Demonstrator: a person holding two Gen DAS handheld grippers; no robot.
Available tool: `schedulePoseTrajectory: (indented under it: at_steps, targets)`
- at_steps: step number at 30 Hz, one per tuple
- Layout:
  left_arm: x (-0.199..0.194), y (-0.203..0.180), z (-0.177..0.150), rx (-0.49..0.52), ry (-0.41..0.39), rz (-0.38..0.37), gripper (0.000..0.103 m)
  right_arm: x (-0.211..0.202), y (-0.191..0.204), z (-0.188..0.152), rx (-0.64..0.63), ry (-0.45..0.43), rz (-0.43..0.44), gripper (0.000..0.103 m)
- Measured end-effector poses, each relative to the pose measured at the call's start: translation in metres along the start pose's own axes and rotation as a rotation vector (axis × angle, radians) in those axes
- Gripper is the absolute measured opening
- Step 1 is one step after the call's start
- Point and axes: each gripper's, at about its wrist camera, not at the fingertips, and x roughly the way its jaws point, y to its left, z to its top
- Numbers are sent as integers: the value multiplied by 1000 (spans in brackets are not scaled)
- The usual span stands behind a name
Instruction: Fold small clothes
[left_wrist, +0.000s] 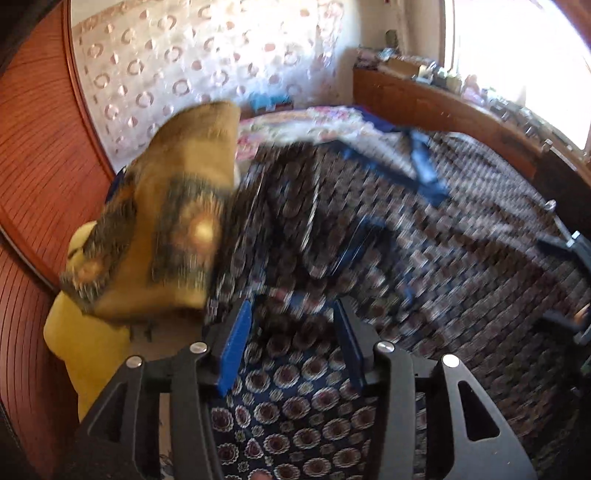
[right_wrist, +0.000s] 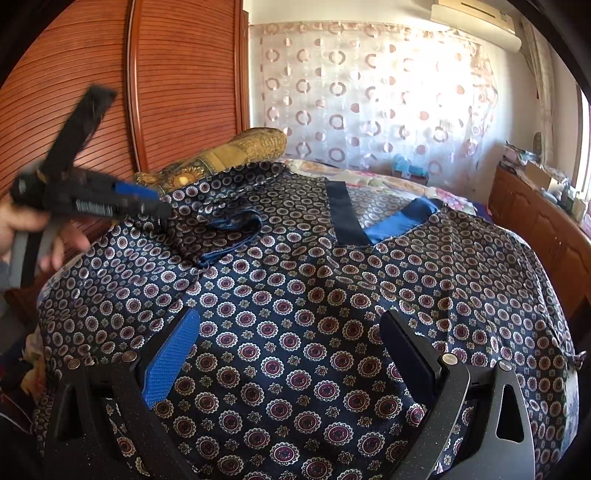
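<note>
A navy garment (right_wrist: 295, 332) with a round medallion print lies spread flat over the bed. Its V-neck with a dark blue band (right_wrist: 345, 218) lies at the far side. One sleeve (right_wrist: 229, 229) is folded inward, showing blue lining. My right gripper (right_wrist: 291, 347) hovers low over the garment's near part, jaws wide open and empty. At the left, a hand (right_wrist: 22, 229) holds my left gripper (right_wrist: 162, 210) just above the folded sleeve. The left wrist view is blurred. There the left gripper (left_wrist: 291, 332) has its blue pads (left_wrist: 236, 343) apart over the garment (left_wrist: 295, 406), gripping nothing.
A gold patterned pillow (right_wrist: 243, 147) (left_wrist: 177, 221) lies at the bed's far left, by a slatted wooden wardrobe (right_wrist: 177, 74). A floral bedsheet (right_wrist: 388, 181) shows beyond the garment. A wooden cabinet (right_wrist: 535, 221) with clutter on top runs along the right, under the window.
</note>
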Motion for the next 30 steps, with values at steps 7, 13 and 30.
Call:
schedulePoseTrajectory:
  at_steps: [7,13,30]
  targets:
    - [21,5,-16,-6,12,17,50,1,0,0,4,10,-4,99]
    - [24,17,-19,-74,-9,-36,52,6,-4,3,14,43,23,99]
    - [23,15,-16,-70,-3,-34,54,42,9,86,-127,34,77,99]
